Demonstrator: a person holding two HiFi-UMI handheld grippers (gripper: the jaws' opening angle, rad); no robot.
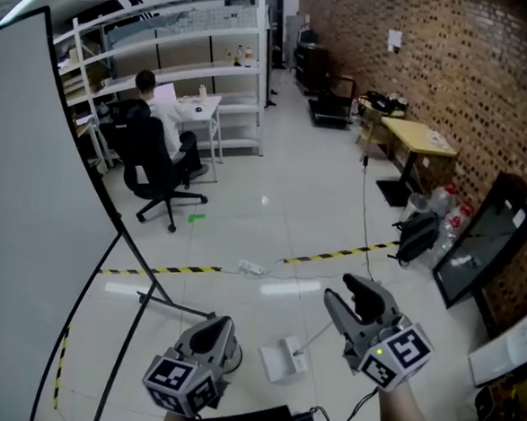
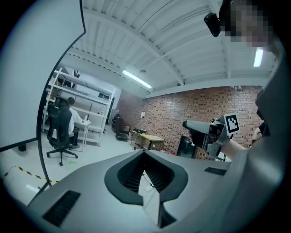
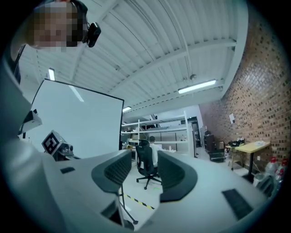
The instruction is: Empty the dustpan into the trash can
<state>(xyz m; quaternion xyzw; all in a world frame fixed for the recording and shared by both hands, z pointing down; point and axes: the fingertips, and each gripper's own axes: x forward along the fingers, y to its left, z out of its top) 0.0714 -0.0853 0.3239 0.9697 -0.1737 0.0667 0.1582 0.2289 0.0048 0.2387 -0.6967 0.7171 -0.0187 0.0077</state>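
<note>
Upper right I see a red brick wall (image 1: 462,75); upper left, white metal shelving (image 1: 196,46) on pale glossy floor (image 1: 272,219).

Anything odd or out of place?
No dustpan or trash can clearly shows in any view. The right gripper is empty, jaws apart, the left gripper empty, jaws together. A power strip lies loose on the floor.

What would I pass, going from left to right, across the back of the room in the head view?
big white board → person sitting on a black chair → yellow table → black panel by the brick wall
</note>
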